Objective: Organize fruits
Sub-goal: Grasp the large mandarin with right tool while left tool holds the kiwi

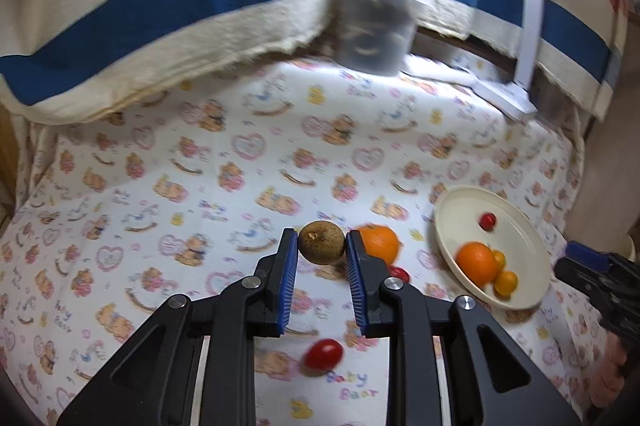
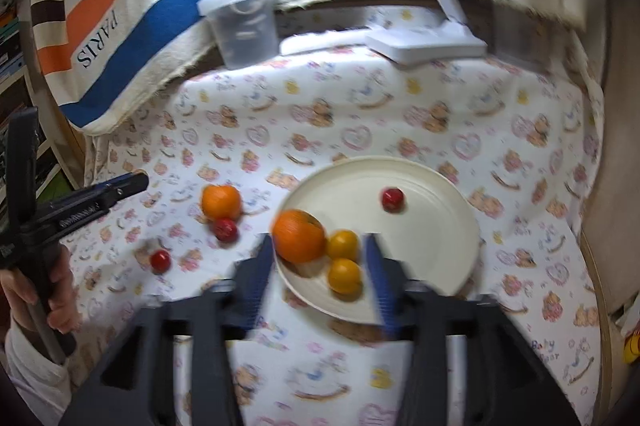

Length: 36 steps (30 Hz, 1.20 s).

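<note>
Left gripper (image 1: 321, 249) has its blue pads clamped on a brown kiwi (image 1: 321, 242), held above the cloth. Right gripper (image 2: 316, 258) sits open, gripping nothing, its fingers either side of the plate (image 2: 432, 222) edge, where 1 orange (image 2: 299, 236) and 2 yellow fruits (image 2: 343, 244) lie between them.

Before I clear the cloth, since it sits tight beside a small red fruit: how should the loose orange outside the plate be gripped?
Grip the loose orange across its round middle, coming from above. The small red fruit touches its near side, so set the fingers on its left and right flanks.
</note>
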Tool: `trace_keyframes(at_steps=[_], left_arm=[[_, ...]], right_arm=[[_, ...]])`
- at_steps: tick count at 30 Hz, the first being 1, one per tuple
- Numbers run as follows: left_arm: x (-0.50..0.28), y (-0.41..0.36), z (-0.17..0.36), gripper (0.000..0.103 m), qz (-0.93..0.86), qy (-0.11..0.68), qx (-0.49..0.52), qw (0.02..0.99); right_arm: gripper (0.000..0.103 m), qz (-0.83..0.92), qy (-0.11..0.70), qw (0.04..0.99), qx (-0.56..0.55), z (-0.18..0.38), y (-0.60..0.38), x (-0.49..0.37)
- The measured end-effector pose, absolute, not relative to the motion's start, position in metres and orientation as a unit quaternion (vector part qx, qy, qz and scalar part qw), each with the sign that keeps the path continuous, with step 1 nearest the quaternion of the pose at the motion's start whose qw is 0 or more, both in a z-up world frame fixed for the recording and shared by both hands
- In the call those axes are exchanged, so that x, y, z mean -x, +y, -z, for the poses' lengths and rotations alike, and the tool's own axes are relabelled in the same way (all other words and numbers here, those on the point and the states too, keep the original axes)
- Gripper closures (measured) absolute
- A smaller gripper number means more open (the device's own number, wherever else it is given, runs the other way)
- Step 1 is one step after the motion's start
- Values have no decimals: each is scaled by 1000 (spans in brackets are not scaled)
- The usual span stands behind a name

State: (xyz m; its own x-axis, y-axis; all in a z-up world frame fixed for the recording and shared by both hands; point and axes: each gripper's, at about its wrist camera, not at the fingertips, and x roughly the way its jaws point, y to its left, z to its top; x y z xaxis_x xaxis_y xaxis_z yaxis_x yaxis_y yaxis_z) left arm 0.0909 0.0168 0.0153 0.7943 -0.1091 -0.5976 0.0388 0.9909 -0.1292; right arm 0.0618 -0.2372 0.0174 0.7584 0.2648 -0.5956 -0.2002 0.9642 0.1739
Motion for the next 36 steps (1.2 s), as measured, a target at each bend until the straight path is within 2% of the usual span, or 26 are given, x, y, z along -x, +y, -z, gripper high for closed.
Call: trace_keyframes(at_steps=[2, 5, 10, 18, 36], left_arm=[[-92, 22, -14, 80, 20, 307, 55, 950], [-101, 32, -4, 80, 2, 315, 59, 947], [-111, 64, 5, 80, 12, 339, 137, 931], [-114, 66, 9, 80, -16, 343, 109, 933], [-112, 66, 7, 80, -37, 338, 98, 935]], right_arm=[[41, -128, 320, 938, -49, -26, -223, -65], [32, -146, 324, 933, -54, -34, -201, -75], [32, -159, 343, 925, -36, -29, -165, -99], [32, -169, 392, 904, -6, 0, -122, -140], [32, -164, 423, 891, 12, 35, -80, -173]])
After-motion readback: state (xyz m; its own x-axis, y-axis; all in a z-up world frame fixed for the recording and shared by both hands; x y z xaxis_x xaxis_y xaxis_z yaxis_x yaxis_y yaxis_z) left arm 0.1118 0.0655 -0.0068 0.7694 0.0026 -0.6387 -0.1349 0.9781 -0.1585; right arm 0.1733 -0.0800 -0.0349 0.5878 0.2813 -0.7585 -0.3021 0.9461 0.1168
